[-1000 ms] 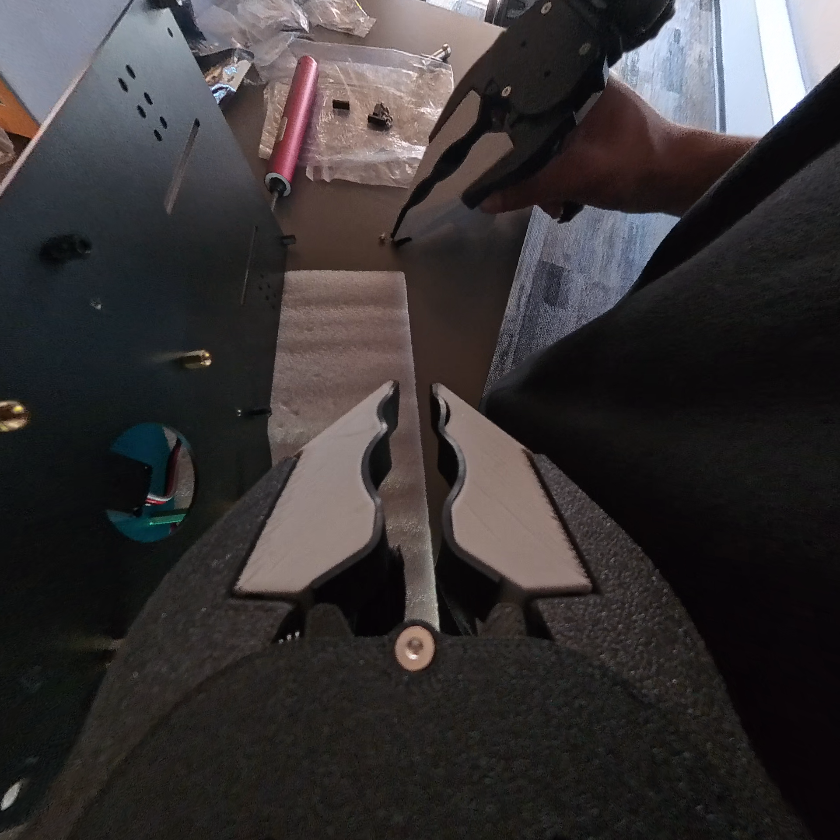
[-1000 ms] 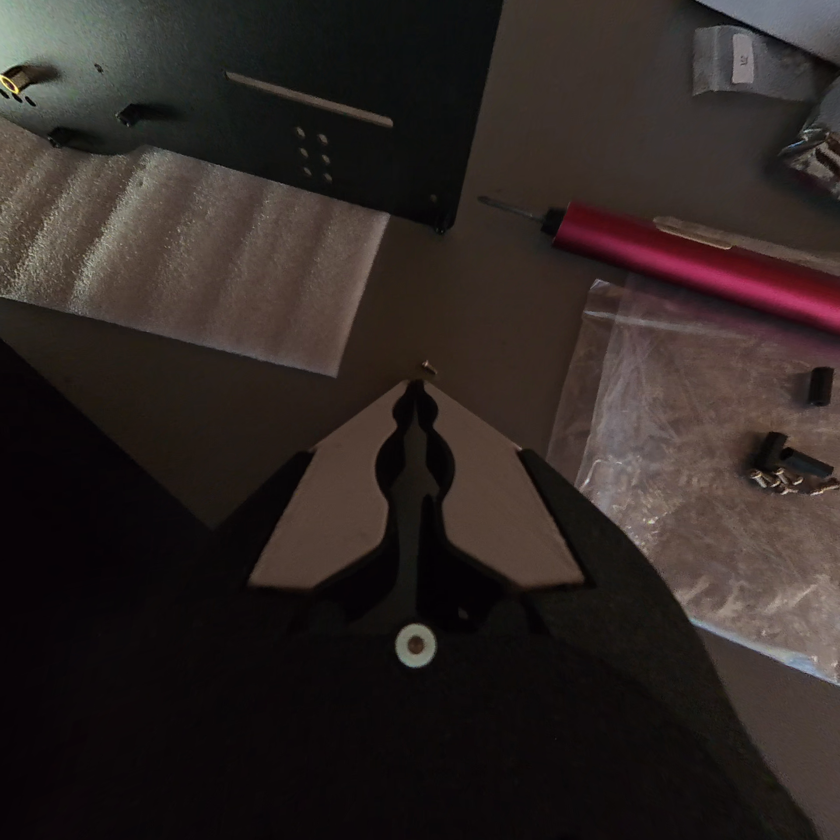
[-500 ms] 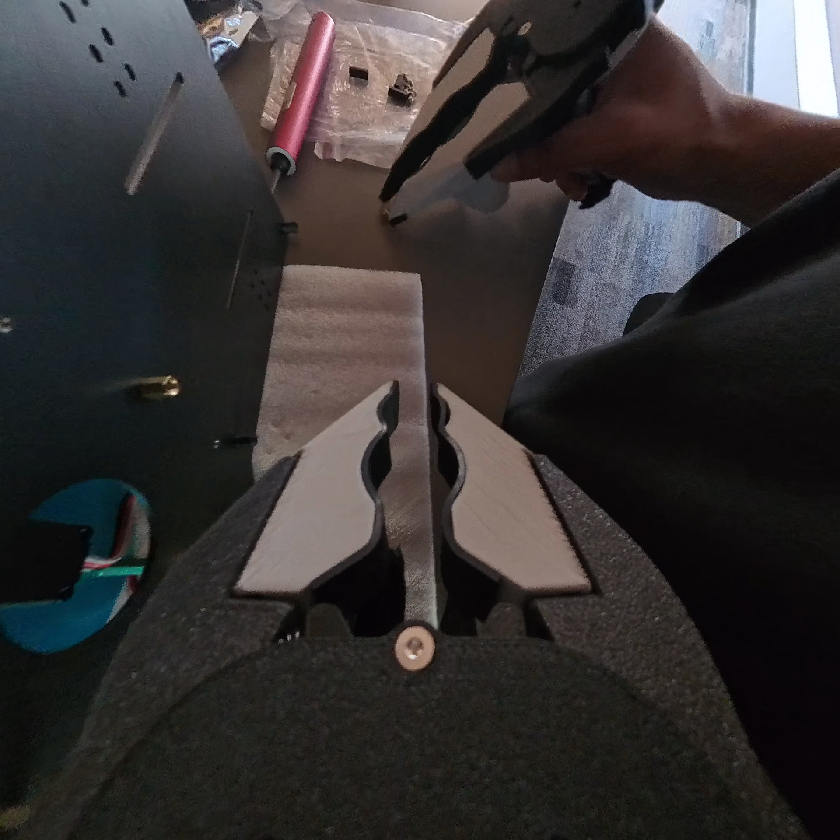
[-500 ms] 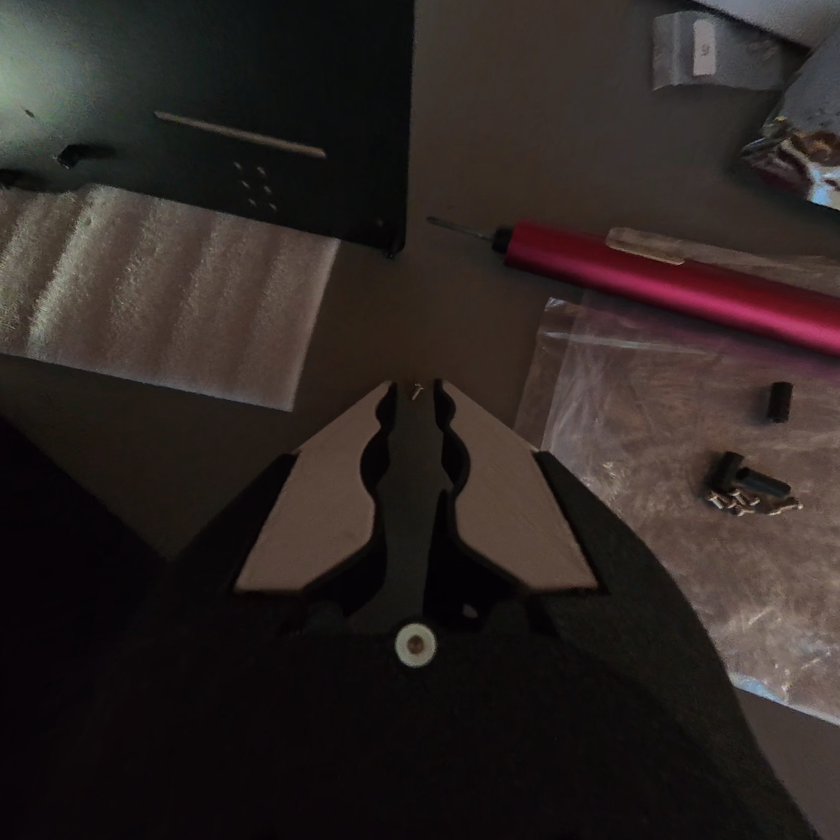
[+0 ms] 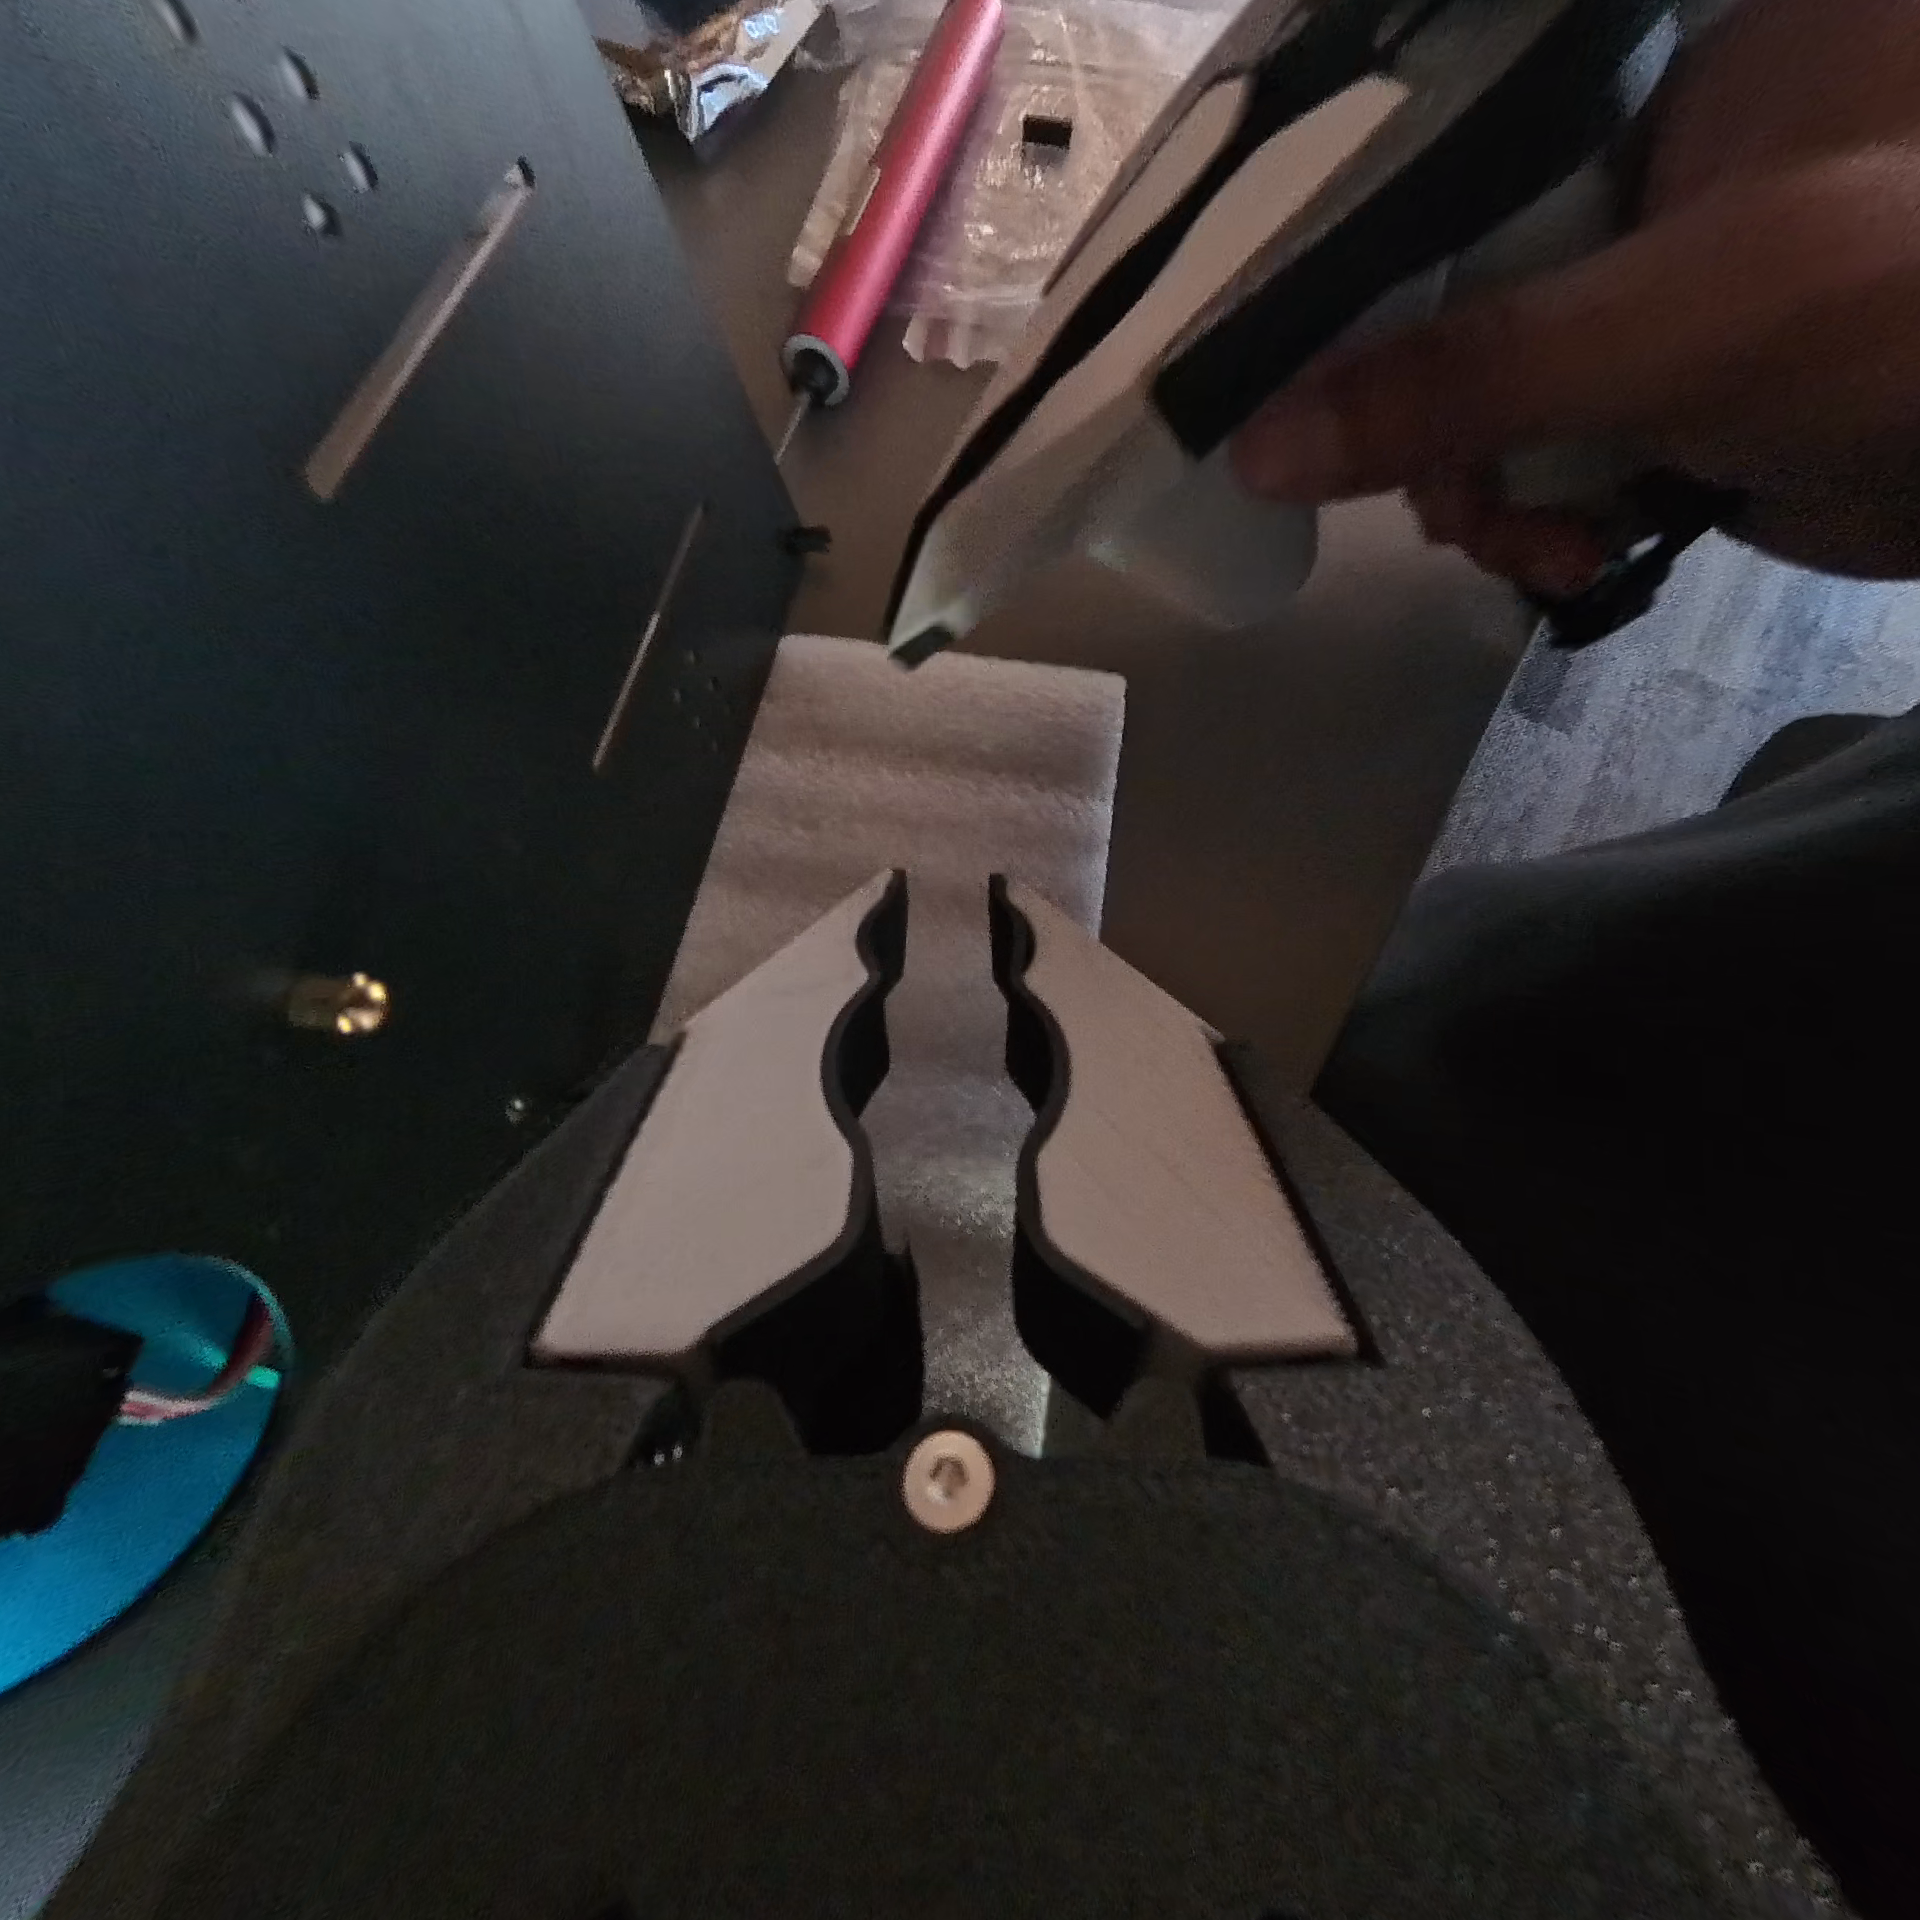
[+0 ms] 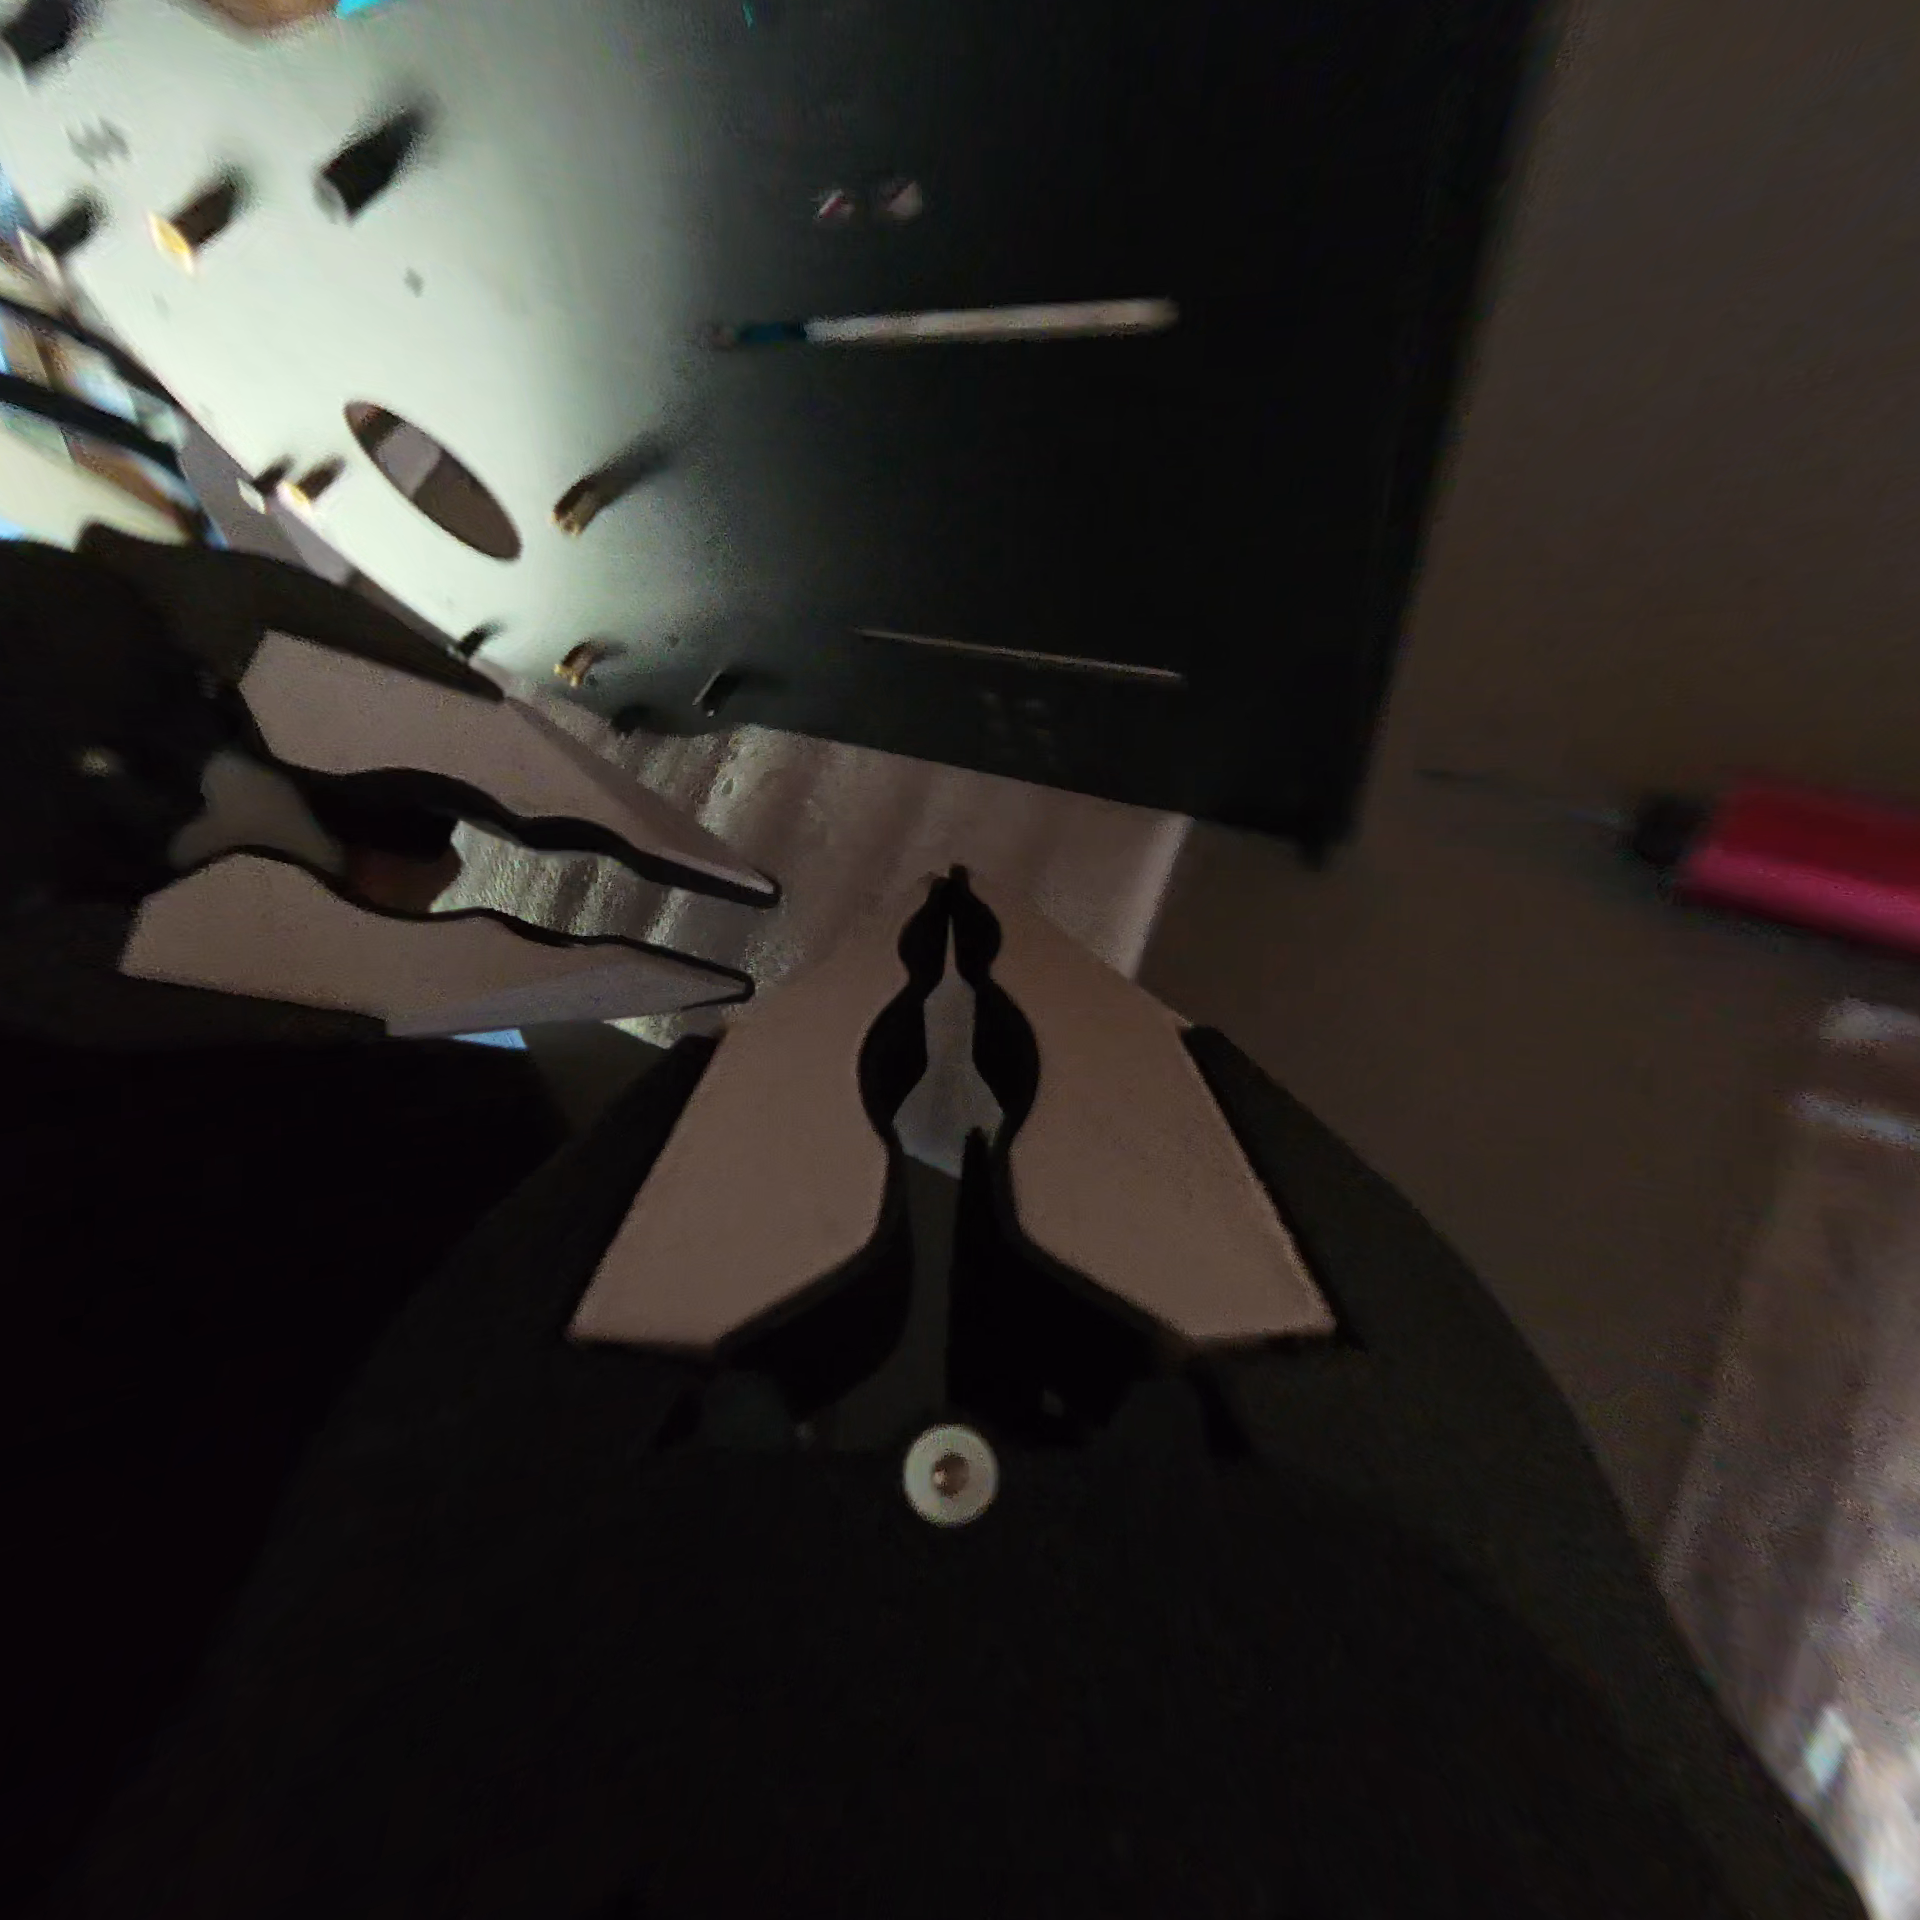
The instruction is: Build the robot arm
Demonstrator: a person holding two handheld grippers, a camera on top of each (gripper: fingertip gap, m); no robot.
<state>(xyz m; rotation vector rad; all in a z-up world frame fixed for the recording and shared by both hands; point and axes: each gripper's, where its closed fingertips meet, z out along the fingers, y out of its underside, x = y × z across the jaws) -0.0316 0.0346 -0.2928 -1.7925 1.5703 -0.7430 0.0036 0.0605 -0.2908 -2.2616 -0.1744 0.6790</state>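
My left gripper (image 5: 945, 883) is open by a narrow gap and empty, low over a white foam sheet (image 5: 935, 748). It also shows at the left of the right wrist view (image 6: 764, 935). My right gripper (image 6: 954, 883) is shut, with a tiny dark tip of a small screw (image 6: 956, 871) poking out between its fingertips, blurred. In the left wrist view the right gripper (image 5: 920, 644) hangs just over the foam's far edge, held by a hand (image 5: 1662, 364). A black metal panel (image 5: 364, 623) with slots, holes and brass standoffs (image 5: 348, 1003) lies beside the foam.
A red screwdriver (image 5: 904, 197) lies on the brown table beyond the panel (image 6: 1039, 499), and shows in the right wrist view (image 6: 1808, 862). A clear plastic bag (image 6: 1818, 1351) with small black parts lies to the right. A person's dark-clothed leg (image 5: 1662, 1247) fills the right. One gripper's finger ends stand about 5 centimetres off the other's. About 15 centimetres separates my right fingertips from the red screwdriver (image 5: 904, 197).
My right gripper opened around a tiny screw on the table, shut on it and swung left and up over the foam's edge toward the panel. My left gripper stayed open over the foam.
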